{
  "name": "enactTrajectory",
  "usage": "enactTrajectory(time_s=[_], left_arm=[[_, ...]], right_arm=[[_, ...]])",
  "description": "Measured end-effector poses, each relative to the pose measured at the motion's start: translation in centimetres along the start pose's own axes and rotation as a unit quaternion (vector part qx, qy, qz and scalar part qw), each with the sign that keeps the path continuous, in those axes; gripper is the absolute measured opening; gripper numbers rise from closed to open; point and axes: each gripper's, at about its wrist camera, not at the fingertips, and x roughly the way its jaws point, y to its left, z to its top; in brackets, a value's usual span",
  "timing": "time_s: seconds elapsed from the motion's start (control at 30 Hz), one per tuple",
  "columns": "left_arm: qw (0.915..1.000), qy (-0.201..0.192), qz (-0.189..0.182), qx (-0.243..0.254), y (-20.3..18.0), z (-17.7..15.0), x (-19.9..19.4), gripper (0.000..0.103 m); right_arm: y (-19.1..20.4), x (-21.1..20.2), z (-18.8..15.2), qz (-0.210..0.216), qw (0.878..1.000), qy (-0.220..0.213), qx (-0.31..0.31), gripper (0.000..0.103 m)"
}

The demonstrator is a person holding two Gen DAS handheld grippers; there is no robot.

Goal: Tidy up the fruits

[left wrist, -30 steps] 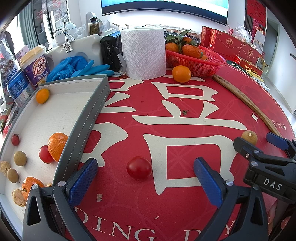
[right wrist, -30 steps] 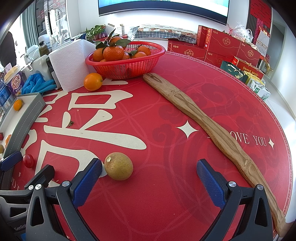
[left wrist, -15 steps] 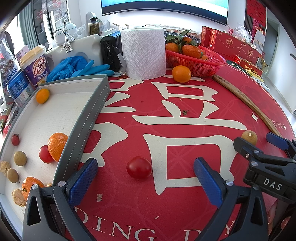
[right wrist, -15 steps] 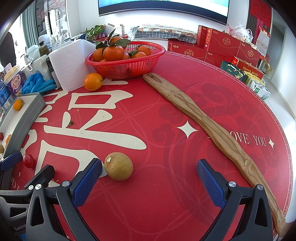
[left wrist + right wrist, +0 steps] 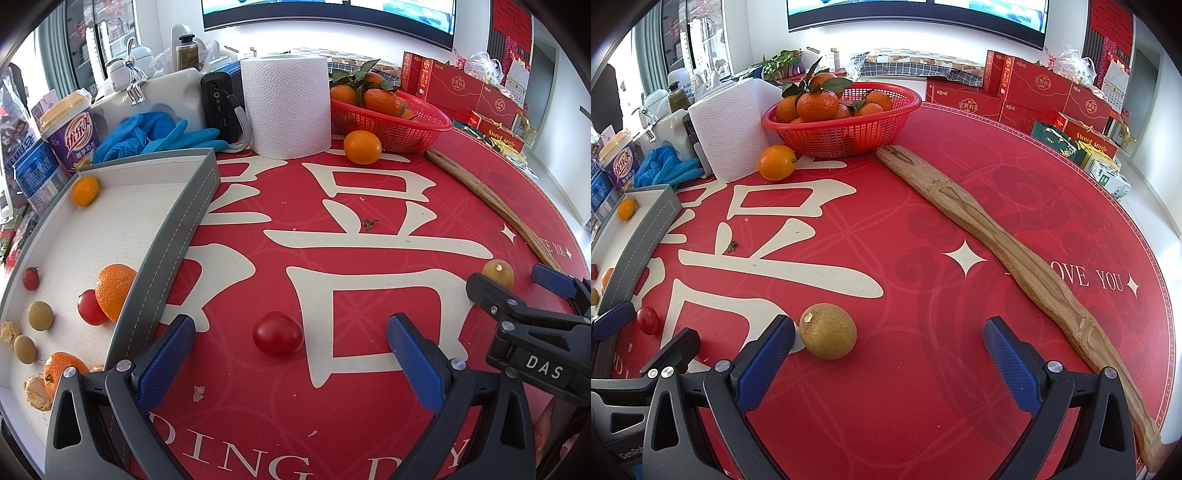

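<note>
A red cherry tomato (image 5: 277,333) lies on the red mat between the wide-apart fingers of my left gripper (image 5: 291,354), which is open and touches nothing. A brownish-green round fruit (image 5: 827,331) rests just beside the left finger of my right gripper (image 5: 888,354), also open and empty. That same fruit (image 5: 498,272) shows past the right gripper in the left wrist view. A grey tray (image 5: 177,236) on the left holds oranges, small tomatoes and brown fruits. A loose orange (image 5: 362,147) sits by the red basket (image 5: 849,138) of oranges.
A long wooden board (image 5: 1008,251) lies diagonally across the right of the mat. A paper towel roll (image 5: 286,107), blue gloves (image 5: 155,134), a black speaker and cups crowd the back left. Red gift boxes (image 5: 1034,88) stand at the back right.
</note>
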Motion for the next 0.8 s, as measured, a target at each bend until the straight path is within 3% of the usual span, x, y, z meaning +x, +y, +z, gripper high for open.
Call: enactTrajectory(time_s=[0.17,0.23,0.3,0.33,0.37,0.4,0.43,0.47,0.63,0.8], left_arm=[[1.0000,-0.003,0.002,0.000,0.0,-0.1,-0.2,0.099],[0.9998,-0.012,-0.006,0.013,-0.5,-0.5,-0.8,0.087],[0.9995,-0.019,-0.016,0.022,-1.0,-0.9,-1.3,0.070],[0.9993,-0.020,-0.018,0.026,-1.1,-1.0,-1.4,0.067],[0.9990,-0.022,-0.025,0.029,-1.3,-1.0,-1.5,0.056],[0.9988,-0.022,-0.033,0.028,-1.3,-1.1,-1.7,0.038],[0.9988,-0.023,-0.031,0.032,-1.5,-1.1,-1.8,0.026],[0.9986,-0.020,-0.035,0.034,-1.5,-1.2,-2.0,0.021],[0.9983,-0.010,-0.057,0.011,-0.7,-1.8,-2.8,0.021],[0.9983,-0.022,-0.052,0.017,-1.0,-2.2,-4.2,0.021]], right_arm=[[0.0,0.0,0.0,0.000,1.000,0.000,-0.001,0.102],[0.1,-0.1,-0.1,0.007,1.000,-0.001,-0.007,0.102],[0.4,-0.5,-0.3,0.015,1.000,-0.007,-0.021,0.095],[0.6,-0.7,-0.4,0.018,0.999,-0.012,-0.026,0.081],[0.8,-1.1,-0.5,0.023,0.999,-0.017,-0.032,0.062],[1.0,-1.3,-0.6,0.027,0.999,-0.019,-0.036,0.052],[1.1,-1.5,-0.7,0.031,0.999,-0.021,-0.039,0.031],[1.0,-1.6,-0.9,0.036,0.998,-0.022,-0.039,0.028],[-0.9,-2.1,-1.3,0.126,0.992,-0.010,-0.002,0.028],[-2.5,-2.6,-1.9,0.142,0.990,-0.004,0.027,0.028]])
